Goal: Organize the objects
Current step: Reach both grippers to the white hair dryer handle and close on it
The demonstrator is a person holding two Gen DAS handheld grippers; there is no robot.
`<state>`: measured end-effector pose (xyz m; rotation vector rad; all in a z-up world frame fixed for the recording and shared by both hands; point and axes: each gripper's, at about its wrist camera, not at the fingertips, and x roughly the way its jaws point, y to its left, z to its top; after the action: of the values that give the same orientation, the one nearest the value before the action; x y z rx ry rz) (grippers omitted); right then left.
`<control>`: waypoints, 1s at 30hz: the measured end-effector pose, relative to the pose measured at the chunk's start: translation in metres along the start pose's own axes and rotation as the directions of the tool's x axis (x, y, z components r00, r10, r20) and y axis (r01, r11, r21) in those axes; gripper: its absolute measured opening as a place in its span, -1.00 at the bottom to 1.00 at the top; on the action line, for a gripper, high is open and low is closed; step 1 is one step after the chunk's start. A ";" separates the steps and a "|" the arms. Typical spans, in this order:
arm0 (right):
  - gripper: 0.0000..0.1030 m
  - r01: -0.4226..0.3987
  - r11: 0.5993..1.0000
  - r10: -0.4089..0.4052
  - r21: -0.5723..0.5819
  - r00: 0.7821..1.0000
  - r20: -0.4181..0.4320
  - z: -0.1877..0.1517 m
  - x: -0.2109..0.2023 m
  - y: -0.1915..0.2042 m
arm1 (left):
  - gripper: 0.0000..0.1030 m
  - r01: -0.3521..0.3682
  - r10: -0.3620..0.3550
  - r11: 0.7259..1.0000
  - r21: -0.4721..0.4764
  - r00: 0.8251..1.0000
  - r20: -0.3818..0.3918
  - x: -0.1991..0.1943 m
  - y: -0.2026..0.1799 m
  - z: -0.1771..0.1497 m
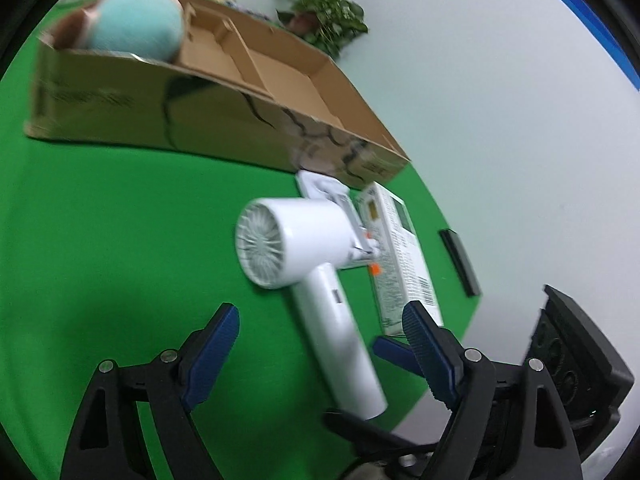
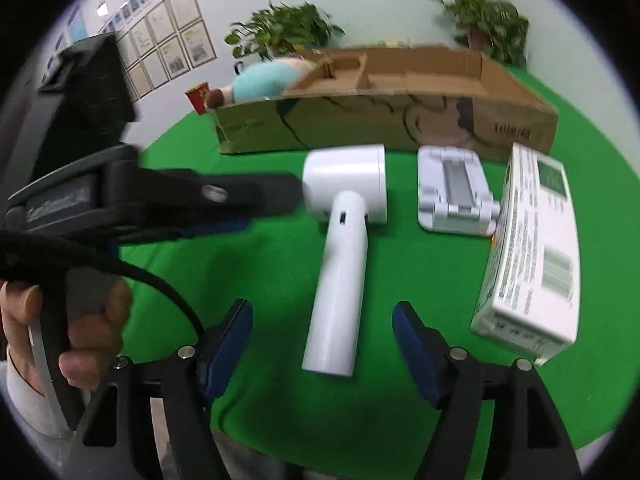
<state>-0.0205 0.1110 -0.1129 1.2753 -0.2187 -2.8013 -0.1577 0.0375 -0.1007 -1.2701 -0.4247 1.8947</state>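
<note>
Hairdryer [image 2: 344, 216] looks rigid, smooth plastic, head-heavy. I'd grab the handle near the head. Right gripper [image 2: 322, 344] and left gripper [image 1: 320, 332] both apart, holding nothing.

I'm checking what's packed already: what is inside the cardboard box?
A light blue plush toy sits at one end of the cardboard box; the other compartments look empty. The floor under the toy is hidden.

1. Hair dryer [image 2: 344, 240] lies on table [image 2: 260, 280], in front of cardboard box [image 2: 384, 120].
2. Folded stand [image 2: 452, 196] sits right of it; carton [image 2: 532, 256] further right.
3. Plush toy [image 2: 264, 78] lies in the cardboard box's left end.
</note>
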 end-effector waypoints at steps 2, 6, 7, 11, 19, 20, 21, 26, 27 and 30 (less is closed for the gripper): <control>0.40 0.002 1.000 -0.002 0.003 1.000 0.001 0.005 0.005 -0.002 | 0.57 0.035 -0.035 0.999 -0.020 0.999 -0.028 0.011 0.004 0.006; 0.40 0.019 1.000 -0.019 -0.011 1.000 -0.017 0.013 0.019 -0.004 | 0.40 0.031 -0.035 0.998 -0.063 0.998 -0.060 0.033 0.013 0.015; 0.39 0.015 1.000 -0.015 -0.006 1.000 -0.025 0.014 0.023 -0.005 | 0.37 0.042 -0.046 0.996 -0.075 0.997 -0.056 0.035 0.013 0.015; 0.29 0.035 0.999 -0.034 0.012 0.999 -0.035 0.016 0.030 -0.006 | 0.15 0.053 -0.059 0.994 -0.098 0.996 -0.065 0.042 0.021 0.026; -0.13 0.029 1.000 -0.029 -0.007 0.998 -0.055 0.001 0.021 0.004 | -0.31 0.018 -0.022 0.999 -0.044 0.995 -0.097 0.048 0.020 0.017; -0.13 0.034 0.999 -0.036 -0.029 0.998 -0.057 -0.004 0.018 0.008 | -0.31 0.014 -0.017 0.999 -0.040 0.996 -0.090 0.048 0.020 0.016; -0.13 0.041 0.998 -0.043 -0.039 0.997 -0.057 -0.005 0.017 0.010 | -0.31 0.011 -0.014 0.999 -0.039 0.996 -0.086 0.048 0.020 0.017; -0.23 0.064 0.998 -0.065 -0.004 0.996 -0.058 0.002 0.022 0.003 | -0.34 0.028 -0.036 0.996 -0.081 0.994 -0.103 0.055 0.030 0.030; -0.28 0.073 0.997 -0.073 0.000 0.996 -0.058 0.004 0.024 0.002 | -0.35 0.030 -0.039 0.996 -0.085 0.994 -0.105 0.054 0.031 0.031; -0.44 0.080 0.997 -0.079 0.015 0.995 -0.053 0.009 0.028 -0.001 | -0.36 0.031 -0.040 0.995 -0.094 0.994 -0.104 0.058 0.036 0.041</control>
<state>-0.0460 0.1095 -0.1279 1.3888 -0.1943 -2.8336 -0.2193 0.0661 -0.1420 -1.4078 -0.4812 1.7865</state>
